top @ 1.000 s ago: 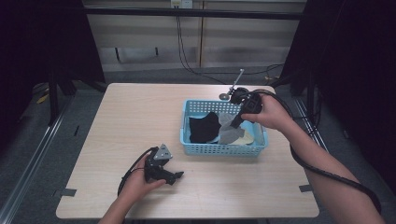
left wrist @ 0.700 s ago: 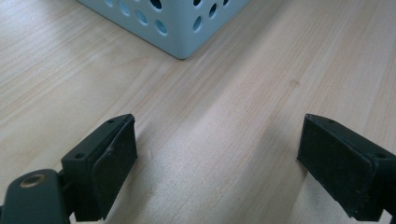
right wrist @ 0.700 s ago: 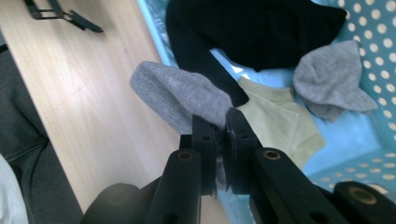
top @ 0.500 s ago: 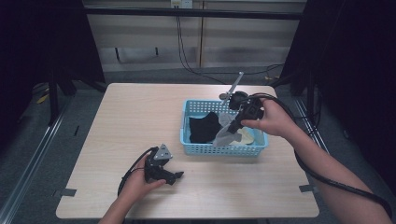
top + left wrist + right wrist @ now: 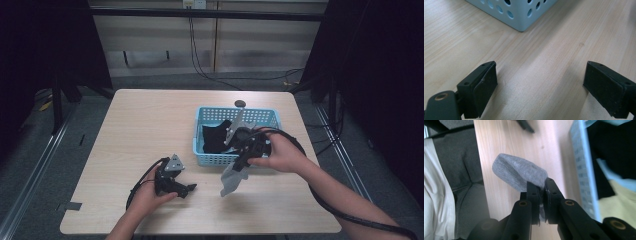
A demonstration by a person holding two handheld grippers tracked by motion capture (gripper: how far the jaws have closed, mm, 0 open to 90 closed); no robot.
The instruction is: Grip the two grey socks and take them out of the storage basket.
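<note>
A grey sock [image 5: 232, 177] hangs over the table in front of the blue basket [image 5: 207, 159], pinched at its upper end by my right gripper [image 5: 244, 161]. The right gripper view has the same grey sock [image 5: 519, 173] clamped between the shut jaws of that right gripper [image 5: 541, 185]. Inside the basket lie a black garment [image 5: 216, 136] and pale yellow and light blue cloth [image 5: 616, 202]. My left gripper [image 5: 189, 188] rests low over the table's front left. Its jaws stand wide apart with nothing between them, and its pads [image 5: 485, 85] hover just above the wood.
A corner of the blue basket [image 5: 520, 12] lies just ahead of the left gripper. A small dark round object [image 5: 240, 104] sits on the table behind the basket. Cables trail from both grippers; the table's front edge is close to both hands.
My right gripper has lifted the grey sock out of the basket and carried it toward the front of the table. The left gripper has stayed put.
</note>
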